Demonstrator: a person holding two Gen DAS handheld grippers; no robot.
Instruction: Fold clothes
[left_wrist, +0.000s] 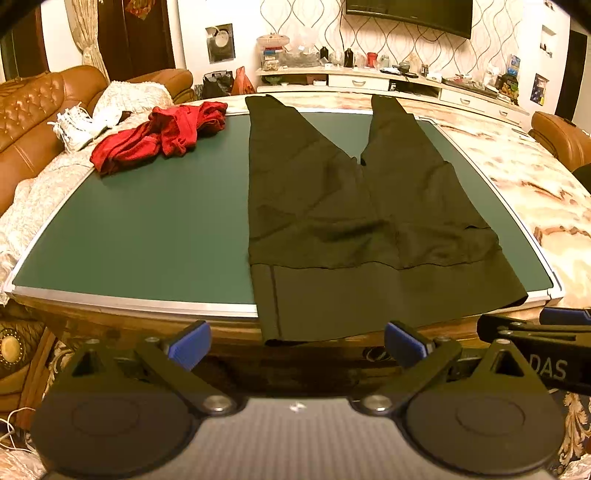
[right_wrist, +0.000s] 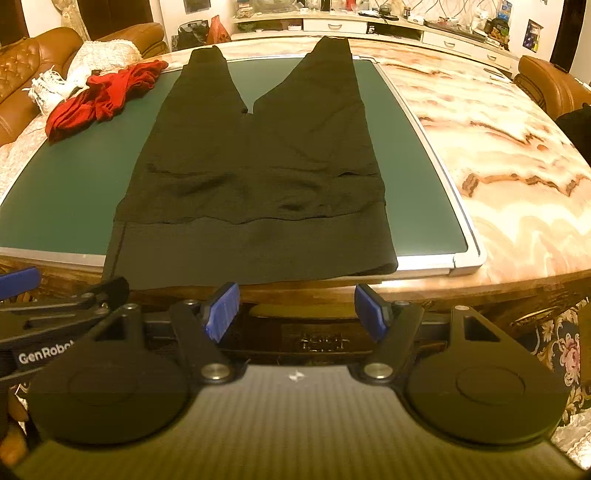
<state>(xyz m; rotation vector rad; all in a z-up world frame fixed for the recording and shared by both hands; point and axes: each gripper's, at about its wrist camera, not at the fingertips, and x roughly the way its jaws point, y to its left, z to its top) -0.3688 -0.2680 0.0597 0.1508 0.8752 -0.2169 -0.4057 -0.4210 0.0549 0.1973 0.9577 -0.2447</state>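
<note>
The black trousers (left_wrist: 332, 206) lie flat on the green mat (left_wrist: 147, 221) of the counter (right_wrist: 498, 166), straight ahead of both tongs, legs spread away from them and the waistband hanging over the near edge. The left tongs (left_wrist: 297, 347) gape wide, empty, just short of the waistband's left corner. The right tongs (right_wrist: 295, 310) also stand wide and empty, just below the waistband. A crumpled red garment (left_wrist: 162, 136) sits far ahead to the left
</note>
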